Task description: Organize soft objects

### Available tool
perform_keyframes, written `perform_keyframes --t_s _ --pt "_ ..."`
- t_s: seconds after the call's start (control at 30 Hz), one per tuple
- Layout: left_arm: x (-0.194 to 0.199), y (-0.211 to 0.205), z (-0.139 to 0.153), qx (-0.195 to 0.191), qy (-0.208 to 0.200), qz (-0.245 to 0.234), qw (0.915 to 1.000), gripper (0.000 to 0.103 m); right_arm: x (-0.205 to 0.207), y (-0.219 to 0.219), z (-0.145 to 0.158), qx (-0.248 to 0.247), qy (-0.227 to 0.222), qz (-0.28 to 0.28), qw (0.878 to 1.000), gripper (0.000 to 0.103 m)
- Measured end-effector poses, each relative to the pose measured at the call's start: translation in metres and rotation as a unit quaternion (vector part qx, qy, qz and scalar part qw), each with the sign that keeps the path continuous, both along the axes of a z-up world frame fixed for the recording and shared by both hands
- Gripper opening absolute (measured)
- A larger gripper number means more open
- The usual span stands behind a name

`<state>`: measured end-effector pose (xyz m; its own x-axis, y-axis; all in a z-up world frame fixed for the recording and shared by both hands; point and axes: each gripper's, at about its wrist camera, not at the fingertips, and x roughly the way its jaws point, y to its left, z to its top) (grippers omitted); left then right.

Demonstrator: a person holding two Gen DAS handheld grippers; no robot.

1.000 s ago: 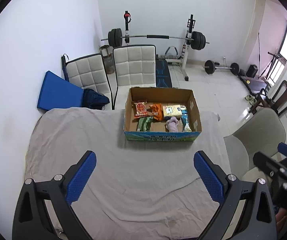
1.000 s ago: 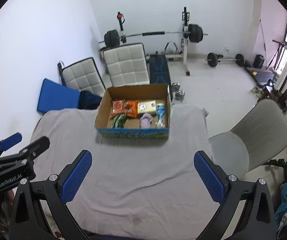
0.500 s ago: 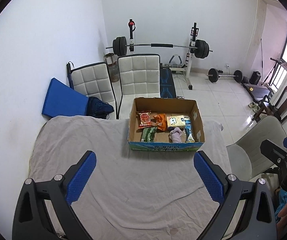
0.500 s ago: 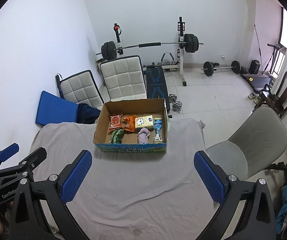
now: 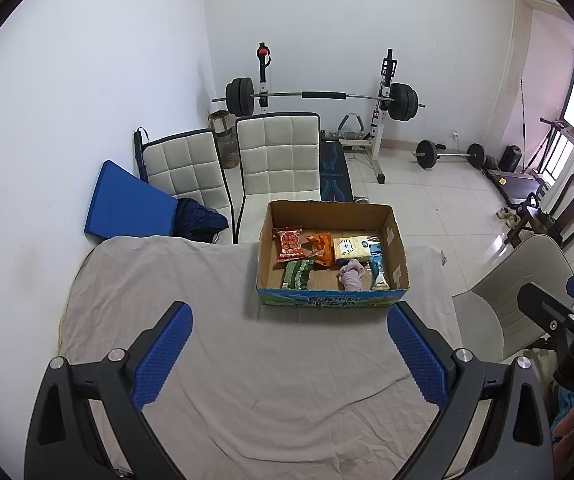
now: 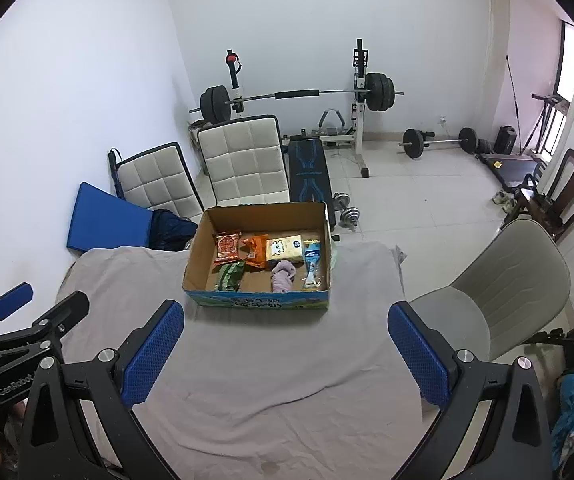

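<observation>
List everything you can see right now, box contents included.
Open cardboard box: 1, brown, on table.
Red snack packet: 1, box, back left.
Orange snack packet: 1, beside red.
Yellow tissue pack: 1, back right.
Green packet: 1, front left.
Pink soft cloth: 1, front middle.
Blue-white packet: 1, right wall.
Grey tablecloth: 1.
White padded chairs: 2, behind table.
Left gripper: open, empty.
Right gripper: open, empty.

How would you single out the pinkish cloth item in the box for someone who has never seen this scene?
On the grey-covered table stands an open cardboard box. Near its front wall, right of centre, lies the crumpled pale pink cloth. It is the only fabric there; the others are printed packets.
</observation>
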<state>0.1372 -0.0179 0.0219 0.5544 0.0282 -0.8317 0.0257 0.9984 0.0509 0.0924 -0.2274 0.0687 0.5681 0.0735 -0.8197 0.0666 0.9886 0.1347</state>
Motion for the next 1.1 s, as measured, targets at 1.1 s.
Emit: perform_keyframes --t_s 1.1 --pt "-0.0028 -0.005 0.0071 -0.002 -0.009 -0.001 1.0 0.1 -0.0031 0.0078 0.0047 -0.046 -0.022 -0.015 0.999 0.103"
